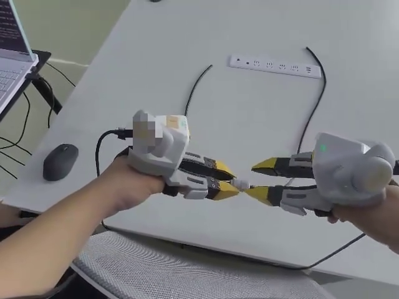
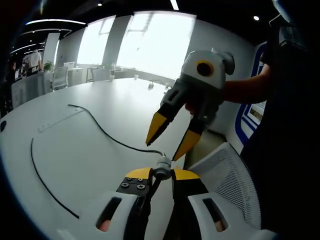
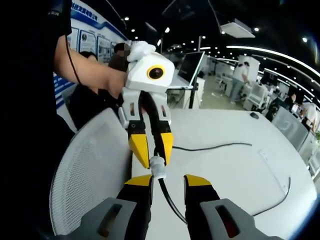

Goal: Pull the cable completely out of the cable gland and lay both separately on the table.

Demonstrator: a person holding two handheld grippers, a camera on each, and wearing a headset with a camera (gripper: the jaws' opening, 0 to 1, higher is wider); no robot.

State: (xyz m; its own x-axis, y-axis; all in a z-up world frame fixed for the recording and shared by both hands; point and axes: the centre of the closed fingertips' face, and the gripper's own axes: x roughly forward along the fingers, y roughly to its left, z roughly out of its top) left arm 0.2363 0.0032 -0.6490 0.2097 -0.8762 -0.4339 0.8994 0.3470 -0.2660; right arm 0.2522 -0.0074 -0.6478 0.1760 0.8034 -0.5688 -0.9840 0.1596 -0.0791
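Gland (image 1: 242, 185) pinched between the left gripper's (image 1: 235, 182) fingers, held in the air over the near edge of the bench (image 1: 262, 99); cable (image 3: 165, 192) runs from it between the spread fingers of the right gripper (image 1: 250, 179), which faces the left tip to tip, and trails onto the bench

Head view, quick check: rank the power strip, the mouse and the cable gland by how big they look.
1. power strip: longest by far, though farthest back.
2. mouse: shorter and rounder.
3. cable gland: tiny, pinched by the left hand-held gripper.
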